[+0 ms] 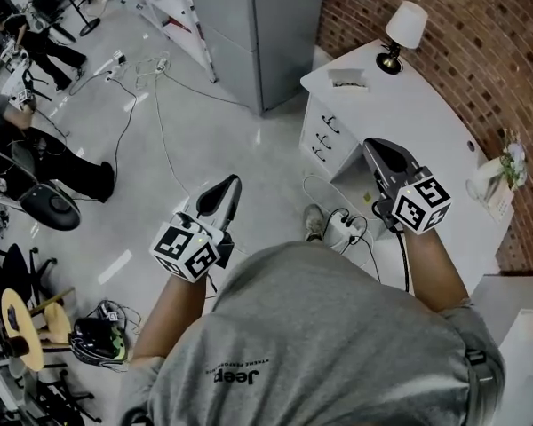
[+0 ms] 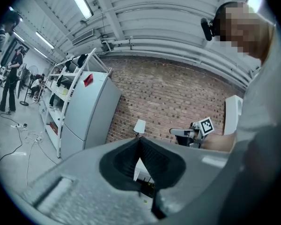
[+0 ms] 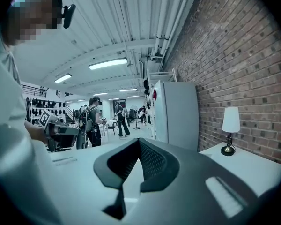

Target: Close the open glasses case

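Both grippers are up in front of the person. The left gripper is out over the floor with its jaws pressed together and nothing between them. The right gripper is the same, tips meeting and empty, held by the white table. On the far end of that table, left of the lamp, lies a small pale object with its long axis running left to right. It is too small to tell whether it's the glasses case, or which way it opens.
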The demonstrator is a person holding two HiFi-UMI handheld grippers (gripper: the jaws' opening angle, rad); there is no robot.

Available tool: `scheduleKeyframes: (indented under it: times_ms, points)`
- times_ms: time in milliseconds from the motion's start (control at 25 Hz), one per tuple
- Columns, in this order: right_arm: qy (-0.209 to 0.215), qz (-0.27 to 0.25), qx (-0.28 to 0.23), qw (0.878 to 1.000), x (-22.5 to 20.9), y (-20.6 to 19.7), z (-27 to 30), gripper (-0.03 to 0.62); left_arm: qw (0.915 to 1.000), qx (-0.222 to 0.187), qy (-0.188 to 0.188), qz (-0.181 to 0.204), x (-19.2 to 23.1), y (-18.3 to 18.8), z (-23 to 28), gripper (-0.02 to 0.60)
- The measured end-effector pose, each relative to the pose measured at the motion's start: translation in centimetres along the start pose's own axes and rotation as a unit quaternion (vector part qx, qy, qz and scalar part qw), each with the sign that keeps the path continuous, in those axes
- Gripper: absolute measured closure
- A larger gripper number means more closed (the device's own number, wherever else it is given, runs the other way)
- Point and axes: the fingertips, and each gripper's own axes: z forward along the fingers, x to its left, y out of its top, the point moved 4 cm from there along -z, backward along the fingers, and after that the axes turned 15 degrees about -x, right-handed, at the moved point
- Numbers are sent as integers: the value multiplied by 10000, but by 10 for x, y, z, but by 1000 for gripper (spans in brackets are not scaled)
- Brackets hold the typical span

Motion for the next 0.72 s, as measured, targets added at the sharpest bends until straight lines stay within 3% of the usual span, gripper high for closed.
scheduleKeyframes:
  times_ms: [400,720]
  points:
    - [536,211,13,9983,-187,-4,128,583,9994,-93,330,80,60,-18,195,584]
    - [865,268,119,9958,-274,-2,191,585,9989,-187,409,118,88,-14,310,584]
